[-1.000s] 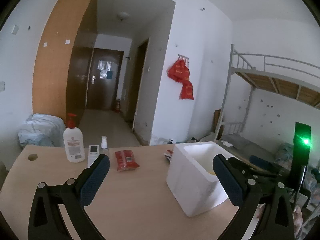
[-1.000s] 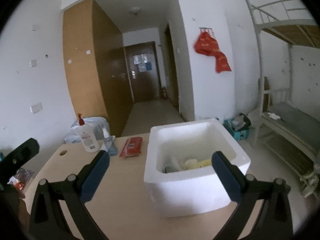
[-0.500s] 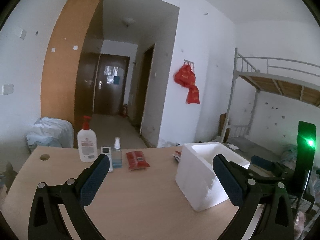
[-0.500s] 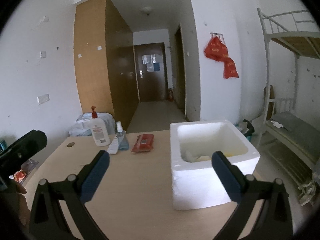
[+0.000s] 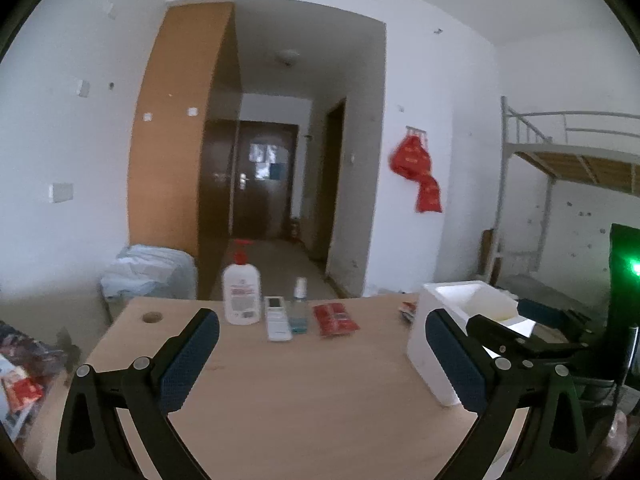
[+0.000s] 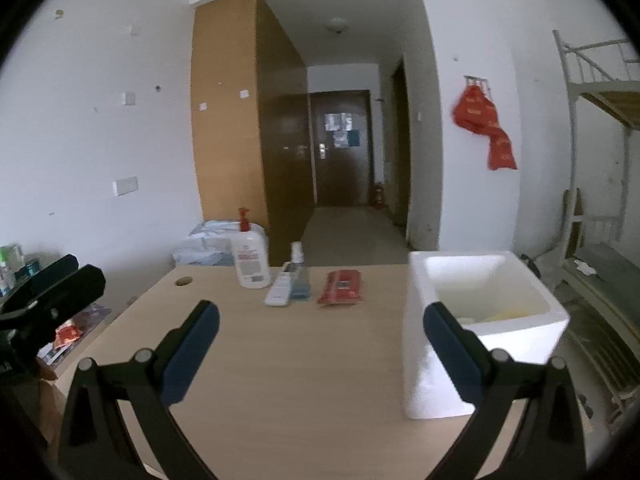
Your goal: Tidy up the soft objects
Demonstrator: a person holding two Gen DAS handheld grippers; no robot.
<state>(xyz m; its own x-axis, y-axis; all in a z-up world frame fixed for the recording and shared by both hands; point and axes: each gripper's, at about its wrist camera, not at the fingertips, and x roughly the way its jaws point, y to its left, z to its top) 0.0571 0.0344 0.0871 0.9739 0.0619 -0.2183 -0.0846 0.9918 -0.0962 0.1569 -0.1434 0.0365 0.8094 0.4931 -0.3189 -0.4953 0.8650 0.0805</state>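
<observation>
A white foam box (image 6: 480, 324) stands at the right side of the wooden table (image 6: 300, 368), with pale yellow things low inside it. The same foam box (image 5: 460, 340) sits right of my left gripper (image 5: 320, 344), which is open and holds nothing. A red soft packet (image 6: 341, 287) lies flat at the table's far side; the red packet (image 5: 334, 319) shows in the left wrist view too. My right gripper (image 6: 320, 340) is open and empty, held above the table's near part. The other gripper's black fingers (image 6: 48, 284) poke in at the left.
At the far edge stand a white pump bottle (image 6: 250, 262), a white remote (image 6: 280, 288) and a small spray bottle (image 6: 298, 276). A cable hole (image 6: 184, 281) marks the far left corner. A bunk bed (image 5: 568, 184) is right; clutter (image 5: 20, 384) lies left of the table.
Both grippers have pulled back and up from the foam box, so it looks smaller and sits further right. Both stay open and empty.
</observation>
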